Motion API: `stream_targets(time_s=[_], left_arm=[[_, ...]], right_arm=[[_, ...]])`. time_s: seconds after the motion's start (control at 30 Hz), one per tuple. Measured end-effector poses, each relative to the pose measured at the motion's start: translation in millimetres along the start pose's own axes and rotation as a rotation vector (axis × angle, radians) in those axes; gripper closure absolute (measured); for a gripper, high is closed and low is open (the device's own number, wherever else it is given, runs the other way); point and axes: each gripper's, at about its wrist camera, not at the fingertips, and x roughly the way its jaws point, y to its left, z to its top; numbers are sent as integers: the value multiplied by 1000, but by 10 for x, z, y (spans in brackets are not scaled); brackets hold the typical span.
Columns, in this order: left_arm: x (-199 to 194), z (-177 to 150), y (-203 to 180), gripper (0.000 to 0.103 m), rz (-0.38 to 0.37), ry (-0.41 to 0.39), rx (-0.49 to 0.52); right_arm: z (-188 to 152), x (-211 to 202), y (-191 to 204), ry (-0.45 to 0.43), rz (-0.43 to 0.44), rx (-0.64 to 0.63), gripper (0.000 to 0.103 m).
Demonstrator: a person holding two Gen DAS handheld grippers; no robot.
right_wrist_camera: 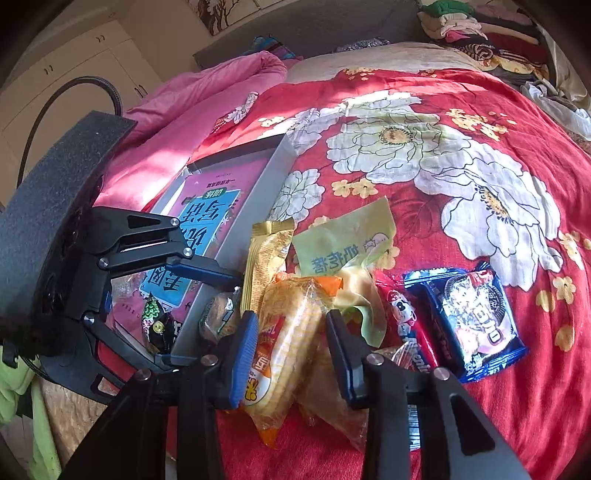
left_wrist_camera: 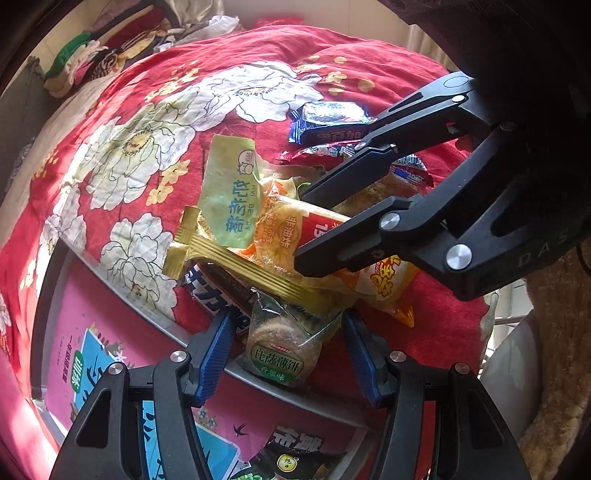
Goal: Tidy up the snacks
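I'm on two handheld grippers over a red floral quilt (right_wrist_camera: 424, 110); snack pile sits at the quilt's near edge, beside a grey tray (right_wrist_camera: 275, 162) with a pink book (right_wrist_camera: 218, 184) inside.

Left gripper (left_wrist_camera: 288, 354) points steeply down at the pile; its blue pads (left_wrist_camera: 214, 354) stand fairly wide either side of a green cracker pack (left_wrist_camera: 284, 350); pack lies over the tray rim, between the pads; I see gaps both sides, so no grip.

Right gripper (right_wrist_camera: 290, 354) tilts down and forward, coming in from the right in the left wrist view, where it lies across the pile (left_wrist_camera: 314, 229); its fingers straddle the corn pack (right_wrist_camera: 288, 332); narrow gap; the left pad (right_wrist_camera: 245, 362) lies against the wrapper, the other finger sits at or just off the far side; I cannot tell if it is pinching yet.

Other snacks: gold wafer pack (left_wrist_camera: 236, 258) lying under the corn pack, end poking left; pale green wrapper (left_wrist_camera: 229, 192) behind it, crumpled; blue cookie pack (right_wrist_camera: 472, 321) off to the right on the quilt, apart from the pile; red-blue candy pack (right_wrist_camera: 410, 328) between it and the pile; dark pack (left_wrist_camera: 291, 458) already in the tray.

Folded clothes (right_wrist_camera: 476, 33) stacked at the far corner; pink duvet (right_wrist_camera: 207, 92) behind the tray.
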Motion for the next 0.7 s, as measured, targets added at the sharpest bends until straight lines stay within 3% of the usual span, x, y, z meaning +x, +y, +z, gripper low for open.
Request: stream_targets(time_s=[0.2,0.37,0.5,0.7], left_arm=[[38,15,12,45,3,-4,-29],[38,-10,29,60,-8,-14,-73],[-32,-80,49,62,-23,-55,-116],[-135,-154,104,63,-57,-114,-221]], right_arm=[[59,118,19,15,-3,-25,64],[51,128,97,16,-33,-82,66],[46,39,114,-15,-37,-98,74],[57,-123,73,-64,-31,-91,77]])
